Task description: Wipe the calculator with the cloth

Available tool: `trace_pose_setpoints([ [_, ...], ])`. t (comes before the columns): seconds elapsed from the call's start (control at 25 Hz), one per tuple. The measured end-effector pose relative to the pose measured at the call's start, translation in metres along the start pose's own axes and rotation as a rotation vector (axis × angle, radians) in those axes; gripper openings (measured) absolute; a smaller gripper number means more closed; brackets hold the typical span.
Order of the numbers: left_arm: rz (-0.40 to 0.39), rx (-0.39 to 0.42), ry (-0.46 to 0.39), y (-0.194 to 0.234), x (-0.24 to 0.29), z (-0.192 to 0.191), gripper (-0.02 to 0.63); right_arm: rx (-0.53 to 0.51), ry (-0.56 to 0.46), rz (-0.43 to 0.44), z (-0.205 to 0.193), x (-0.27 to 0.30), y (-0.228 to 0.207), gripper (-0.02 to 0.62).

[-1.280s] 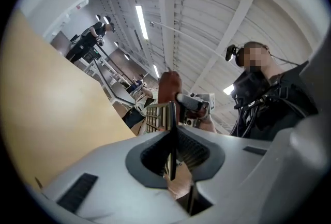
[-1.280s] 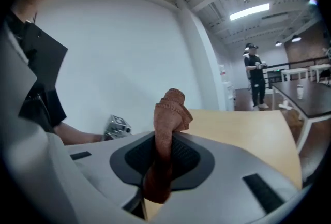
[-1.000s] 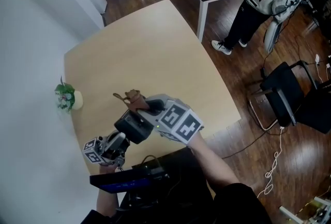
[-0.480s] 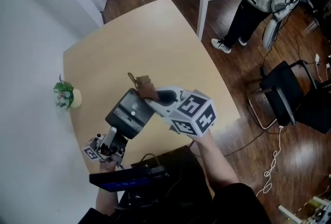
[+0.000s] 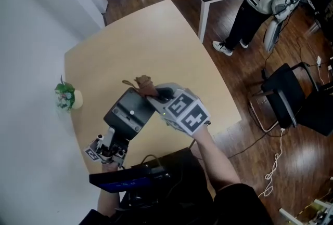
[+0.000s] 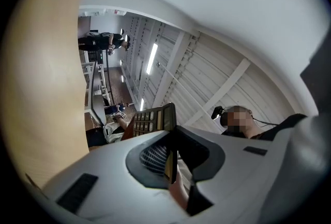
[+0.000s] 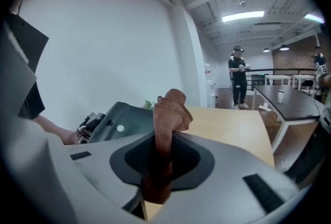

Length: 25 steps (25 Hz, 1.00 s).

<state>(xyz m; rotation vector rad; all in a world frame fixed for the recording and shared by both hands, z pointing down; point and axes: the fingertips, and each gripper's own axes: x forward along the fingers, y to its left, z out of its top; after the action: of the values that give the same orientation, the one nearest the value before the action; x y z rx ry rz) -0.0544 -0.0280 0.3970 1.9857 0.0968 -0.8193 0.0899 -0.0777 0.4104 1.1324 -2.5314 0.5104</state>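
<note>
Currently your left gripper (image 5: 110, 142) clamps the calculator (image 5: 129, 115) by its near end only, aloft above the near left corner of the table (image 5: 156, 37). Your right gripper (image 5: 158, 95) pinches the cloth (image 5: 141, 82); hard pressure at the far end may lever the calculator loose.

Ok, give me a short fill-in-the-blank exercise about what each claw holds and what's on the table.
The left claw is shut on the ____.
The right claw grips a brown ____.
A small potted ____ stands at the tan table's edge by the wall.
Missing words: calculator, cloth, plant.
</note>
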Motion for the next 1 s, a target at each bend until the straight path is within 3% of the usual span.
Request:
trace_pose_setpoints([
  [0.16, -0.016, -0.005, -0.078, -0.002, -0.005, 0.016, 0.048, 0.053, -0.058, -0.059, 0.007, -0.024, -0.020, 0.072],
  [0.32, -0.003, 0.012, -0.071, 0.001, -0.002, 0.021, 0.048, 0.056, -0.153, 0.124, 0.044, -0.032, 0.035, 0.072],
  [0.4, -0.012, 0.020, -0.058, -0.001, 0.003, 0.018, 0.049, -0.003, -0.114, 0.203, 0.044, -0.021, 0.069, 0.072],
  [0.48, -0.031, 0.026, -0.042, -0.005, 0.008, 0.013, 0.049, -0.055, -0.052, 0.222, 0.034, -0.008, 0.085, 0.072],
  [0.6, -0.046, 0.027, -0.033, -0.009, 0.012, 0.009, 0.052, -0.062, -0.014, 0.179, 0.022, 0.000, 0.073, 0.072],
  [0.84, -0.053, 0.010, -0.088, -0.013, 0.002, 0.015, 0.052, -0.013, 0.028, 0.011, 0.001, -0.002, 0.013, 0.072],
  [1.0, -0.058, 0.012, -0.141, -0.012, -0.002, 0.025, 0.049, 0.010, -0.028, -0.060, 0.002, -0.024, -0.004, 0.072],
])
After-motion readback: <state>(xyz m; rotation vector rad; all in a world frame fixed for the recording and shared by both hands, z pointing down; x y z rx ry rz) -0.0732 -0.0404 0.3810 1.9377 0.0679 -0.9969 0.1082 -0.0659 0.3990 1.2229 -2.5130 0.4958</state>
